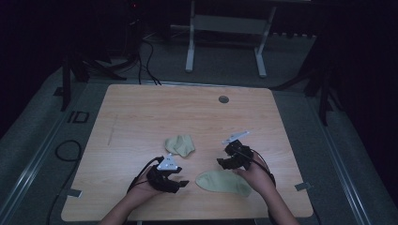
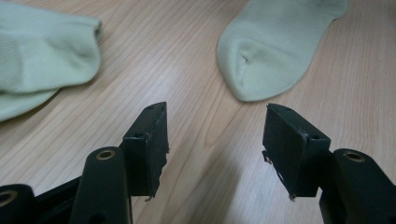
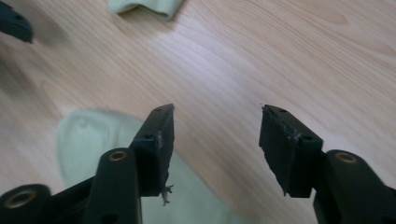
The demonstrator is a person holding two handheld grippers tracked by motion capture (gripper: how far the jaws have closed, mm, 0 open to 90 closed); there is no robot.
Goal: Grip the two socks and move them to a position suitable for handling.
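Both grippers, left and right, are half open and hold nothing. The flat sock lies on the worktop between them, the crumpled sock just behind it. It looks like a let-go step; next, reach for the crumpled sock.

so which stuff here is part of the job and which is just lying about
In the job:
- flat green sock, laid out near the right gripper
- crumpled green sock
- left gripper, fingers apart, nothing between them

Lying about:
- round grey grommet in the table
- cables on the floor

No legible txt or labels
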